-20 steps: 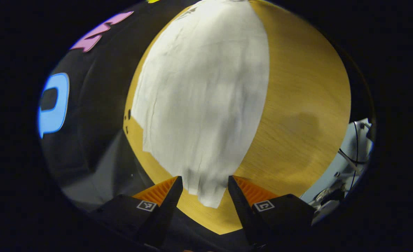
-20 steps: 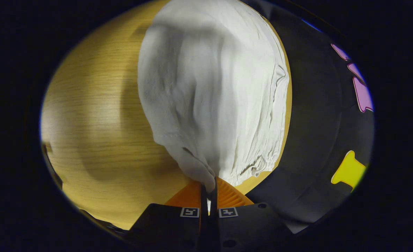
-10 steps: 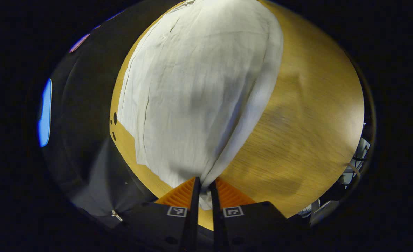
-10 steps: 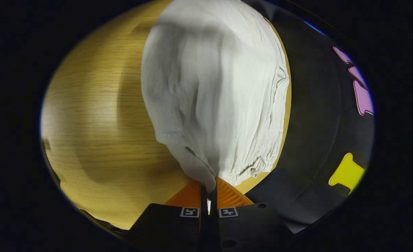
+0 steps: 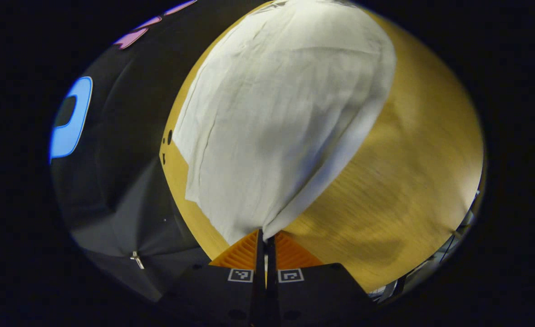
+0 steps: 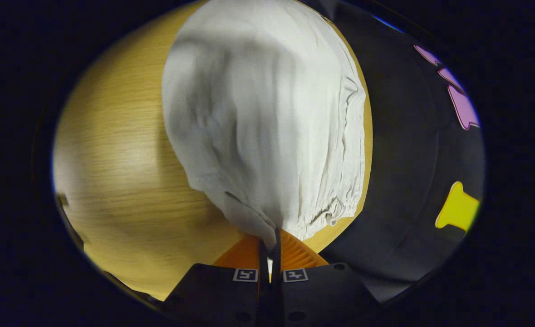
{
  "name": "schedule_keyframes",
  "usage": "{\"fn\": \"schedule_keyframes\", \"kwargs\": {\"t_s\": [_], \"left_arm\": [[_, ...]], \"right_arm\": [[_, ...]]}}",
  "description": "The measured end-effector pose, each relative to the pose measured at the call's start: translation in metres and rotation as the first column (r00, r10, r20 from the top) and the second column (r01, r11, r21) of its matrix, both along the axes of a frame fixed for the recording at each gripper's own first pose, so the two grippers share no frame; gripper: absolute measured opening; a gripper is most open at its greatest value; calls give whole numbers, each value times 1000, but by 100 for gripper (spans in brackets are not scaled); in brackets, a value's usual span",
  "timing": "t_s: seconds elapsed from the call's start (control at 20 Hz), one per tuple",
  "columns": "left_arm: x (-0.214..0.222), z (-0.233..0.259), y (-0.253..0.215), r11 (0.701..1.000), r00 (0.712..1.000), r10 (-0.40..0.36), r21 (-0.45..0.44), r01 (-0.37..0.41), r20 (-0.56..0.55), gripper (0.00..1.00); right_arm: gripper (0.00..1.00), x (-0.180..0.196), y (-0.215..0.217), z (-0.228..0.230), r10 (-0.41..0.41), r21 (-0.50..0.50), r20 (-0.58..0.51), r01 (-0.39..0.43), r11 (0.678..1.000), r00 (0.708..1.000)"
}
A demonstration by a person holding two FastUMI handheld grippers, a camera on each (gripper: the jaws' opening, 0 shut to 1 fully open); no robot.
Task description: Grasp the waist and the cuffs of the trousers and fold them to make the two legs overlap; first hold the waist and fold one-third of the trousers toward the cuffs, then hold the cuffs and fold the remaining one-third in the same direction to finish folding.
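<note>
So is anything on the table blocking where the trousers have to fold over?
Nothing visible does. Both the left gripper and right gripper already pinch the white trousers, and the wooden table beside them looks bare.

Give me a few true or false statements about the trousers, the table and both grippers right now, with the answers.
1. The left gripper is shut on the trousers. True.
2. The right gripper is open above the cloth. False: it is shut on the trousers, near the gathered waist.
3. The trousers are dark blue. False: they are white.
4. The table is wooden. True.
5. The trousers hang clear of the table. False: most of the cloth lies on it.
</note>
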State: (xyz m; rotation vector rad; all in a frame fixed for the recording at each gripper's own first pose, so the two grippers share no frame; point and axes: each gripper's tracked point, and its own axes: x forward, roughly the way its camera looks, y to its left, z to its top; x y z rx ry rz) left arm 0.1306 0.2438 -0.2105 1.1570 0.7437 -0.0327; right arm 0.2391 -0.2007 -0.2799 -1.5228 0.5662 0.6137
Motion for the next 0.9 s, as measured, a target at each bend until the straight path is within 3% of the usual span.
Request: {"fn": "schedule_keyframes", "kwargs": {"t_s": [0.2, 0.4, 0.55, 0.75, 0.9], "left_arm": [[7, 39, -3, 988, 976, 106, -129, -82, 189, 5], [9, 83, -11, 969, 935, 177, -219, -112, 306, 5], [21, 116, -7, 951, 905, 224, -283, -123, 362, 5], [57, 155, -1, 929, 870, 270, -350, -122, 413, 5], [93, 182, -3, 900, 846, 312, -420, -117, 433, 5]], "right_arm": [[5, 4, -2, 27, -104, 119, 48, 98, 988, 993], [5, 22, 5, 73, -159, 222, 134, 127, 967, 978], [5, 41, 14, 107, -257, 349, 151, 191, 917, 955], [5, 80, 17, 147, -396, 506, 125, 285, 814, 910], [5, 118, 19, 167, -444, 577, 107, 308, 757, 890]]}}
